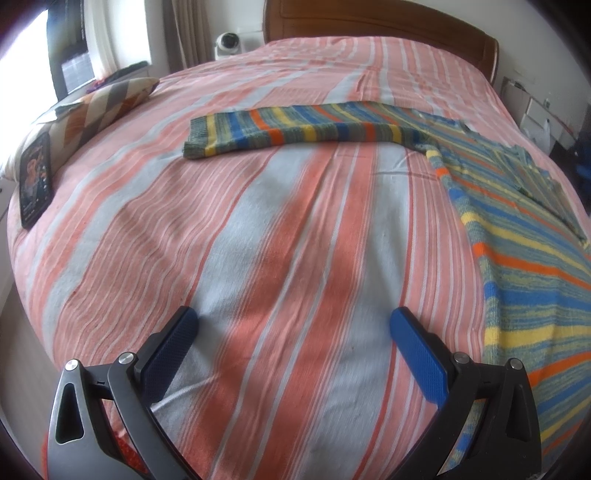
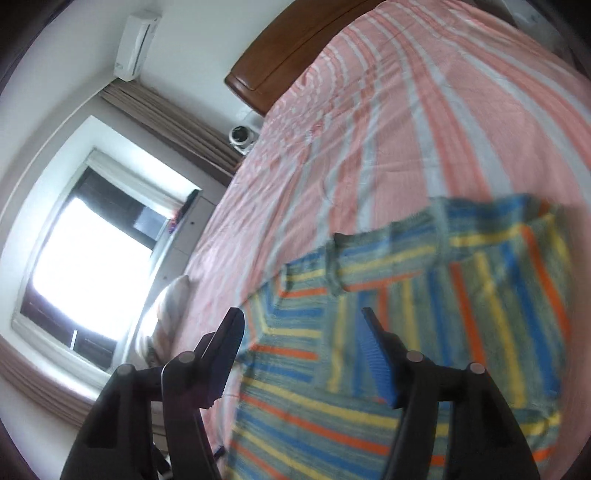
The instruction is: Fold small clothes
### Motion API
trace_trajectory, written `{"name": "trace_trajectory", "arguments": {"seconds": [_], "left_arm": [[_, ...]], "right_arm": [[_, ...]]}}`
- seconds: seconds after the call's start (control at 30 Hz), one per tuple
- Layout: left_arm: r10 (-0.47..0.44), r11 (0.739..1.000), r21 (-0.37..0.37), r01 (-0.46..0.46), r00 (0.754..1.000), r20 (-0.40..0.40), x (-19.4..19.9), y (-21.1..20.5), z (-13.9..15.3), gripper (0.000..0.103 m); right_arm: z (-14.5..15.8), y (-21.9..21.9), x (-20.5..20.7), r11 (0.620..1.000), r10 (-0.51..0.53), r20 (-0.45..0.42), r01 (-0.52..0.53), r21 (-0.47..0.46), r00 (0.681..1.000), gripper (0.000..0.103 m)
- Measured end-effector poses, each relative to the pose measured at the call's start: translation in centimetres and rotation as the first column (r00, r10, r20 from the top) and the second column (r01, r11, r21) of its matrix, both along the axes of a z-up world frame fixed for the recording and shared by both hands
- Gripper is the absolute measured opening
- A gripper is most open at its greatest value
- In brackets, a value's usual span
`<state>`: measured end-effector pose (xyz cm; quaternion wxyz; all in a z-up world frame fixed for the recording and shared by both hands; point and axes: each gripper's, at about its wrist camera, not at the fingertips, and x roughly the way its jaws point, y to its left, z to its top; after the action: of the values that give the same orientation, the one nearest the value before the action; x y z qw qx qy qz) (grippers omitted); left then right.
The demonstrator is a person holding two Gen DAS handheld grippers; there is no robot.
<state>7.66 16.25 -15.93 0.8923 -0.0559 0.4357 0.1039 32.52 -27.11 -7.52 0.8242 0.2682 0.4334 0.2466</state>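
**Left wrist view: sweater half folded, both tongs empty**

The striped sweater (image 1: pixel 517 236) lies on the bed (image 1: pixel 277 240), one sleeve (image 1: pixel 295 129) outstretched, the other sleeve (image 2: pixel 388 266) laid across its body. Left tongs (image 1: pixel 293 325) stand wide over bare sheet. Right tongs (image 2: pixel 303 328) stand apart, holding nothing, above the knit.

Risk: the loose sleeve could slip or bunch if dragged across the wrinkled sheet.

Room: wooden headboard (image 1: pixel 369 18), pillow (image 1: pixel 107 103), bright window (image 2: pixel 85 269).
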Motion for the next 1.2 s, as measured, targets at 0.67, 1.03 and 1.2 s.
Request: {"name": "trace_trajectory", "arguments": {"seconds": [0.67, 1.03, 1.2], "left_arm": [[0.002, 1.000, 0.010, -0.002, 1.000, 0.005, -0.1, -0.1, 0.0, 0.103], [0.004, 1.000, 0.011, -0.004, 1.000, 0.005, -0.1, -0.2, 0.0, 0.103], [0.001, 1.000, 0.008, -0.001, 1.000, 0.001, 0.0, 0.0, 0.1, 0.103]], "right_arm": [[-5.5, -20.4, -20.3, 0.825, -0.351, 0.184, 0.396, -0.403, 0.918, 0.077], [-8.0, -20.4, -19.5, 0.849, -0.374, 0.202, 0.422, -0.317, 0.905, 0.081], [-8.3, -20.4, -19.6, 0.849, -0.371, 0.210, 0.422, -0.319, 0.904, 0.082]]}}
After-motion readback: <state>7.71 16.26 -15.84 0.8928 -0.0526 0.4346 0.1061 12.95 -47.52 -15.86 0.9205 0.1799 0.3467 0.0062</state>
